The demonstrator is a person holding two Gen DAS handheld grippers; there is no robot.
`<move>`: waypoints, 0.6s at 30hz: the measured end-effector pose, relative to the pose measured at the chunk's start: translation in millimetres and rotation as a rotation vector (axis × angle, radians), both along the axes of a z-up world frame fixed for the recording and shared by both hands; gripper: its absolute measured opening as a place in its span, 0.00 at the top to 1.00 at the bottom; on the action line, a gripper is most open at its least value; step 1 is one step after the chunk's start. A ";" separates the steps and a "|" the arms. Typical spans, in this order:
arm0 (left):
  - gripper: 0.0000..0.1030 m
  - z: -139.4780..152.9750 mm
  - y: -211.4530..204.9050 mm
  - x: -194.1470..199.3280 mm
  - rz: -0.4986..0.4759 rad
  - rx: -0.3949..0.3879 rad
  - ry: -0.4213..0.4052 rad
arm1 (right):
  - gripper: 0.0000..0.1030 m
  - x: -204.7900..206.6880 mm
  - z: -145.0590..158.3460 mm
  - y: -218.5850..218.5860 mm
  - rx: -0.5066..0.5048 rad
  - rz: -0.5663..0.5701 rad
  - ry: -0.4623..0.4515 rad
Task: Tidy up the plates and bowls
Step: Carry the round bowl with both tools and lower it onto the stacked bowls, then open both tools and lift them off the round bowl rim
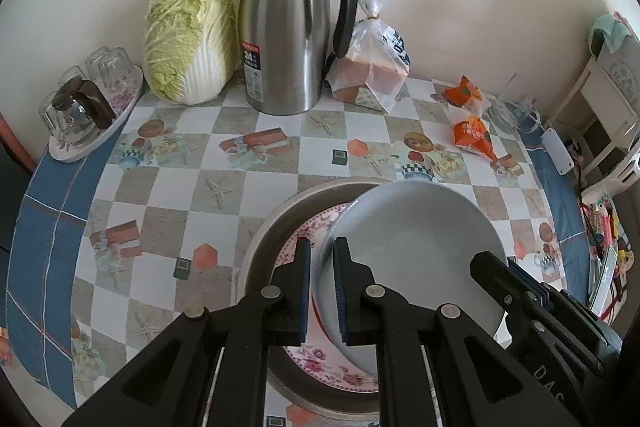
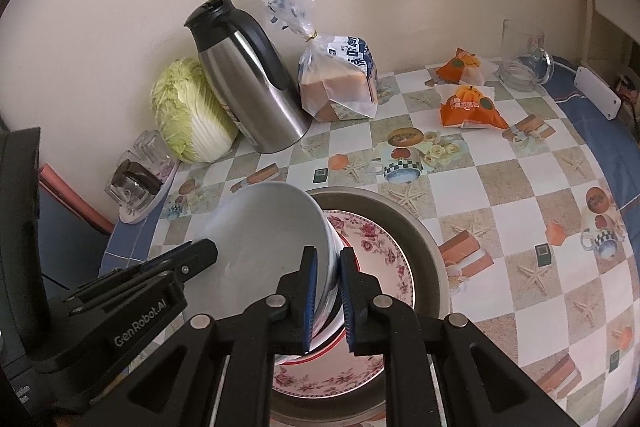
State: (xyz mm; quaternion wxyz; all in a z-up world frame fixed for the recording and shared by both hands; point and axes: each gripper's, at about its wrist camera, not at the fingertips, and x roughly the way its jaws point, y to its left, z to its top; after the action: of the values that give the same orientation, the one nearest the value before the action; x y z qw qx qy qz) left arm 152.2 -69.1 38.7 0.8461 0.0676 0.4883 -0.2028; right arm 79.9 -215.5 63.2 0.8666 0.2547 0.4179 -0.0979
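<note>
A white bowl is held over a floral plate that lies inside a grey metal pan. My left gripper is shut on the bowl's left rim. My right gripper is shut on the bowl's right rim. The bowl is tilted above the floral plate and pan. Each gripper shows in the other's view: the right gripper at the bowl's right, the left gripper at its left.
A steel thermos jug, a napa cabbage, a bagged loaf of bread and a tray of glasses stand along the wall. Orange snack packs and a glass mug lie at the right.
</note>
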 end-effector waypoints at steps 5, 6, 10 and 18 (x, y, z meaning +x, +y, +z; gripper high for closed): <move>0.52 6.7 11.5 -0.6 0.028 -0.002 -0.020 | 0.80 -2.8 5.8 0.6 -0.042 0.002 0.004; 0.49 8.0 14.1 -0.8 0.036 -0.005 -0.021 | 0.69 -3.7 7.2 1.2 -0.058 0.000 0.006; 0.28 9.9 24.3 -5.4 0.070 0.001 -0.034 | 0.49 -8.5 10.8 3.1 -0.089 0.002 0.008; 0.06 7.5 55.4 -21.3 0.155 -0.050 -0.028 | 0.13 -28.7 8.2 11.6 -0.130 0.002 -0.002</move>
State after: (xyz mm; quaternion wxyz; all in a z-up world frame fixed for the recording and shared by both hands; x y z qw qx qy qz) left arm 130.9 -13.6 46.1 0.8675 0.0113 0.4749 -0.1477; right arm 51.2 -203.8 71.4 0.8819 0.1974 0.4098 -0.1239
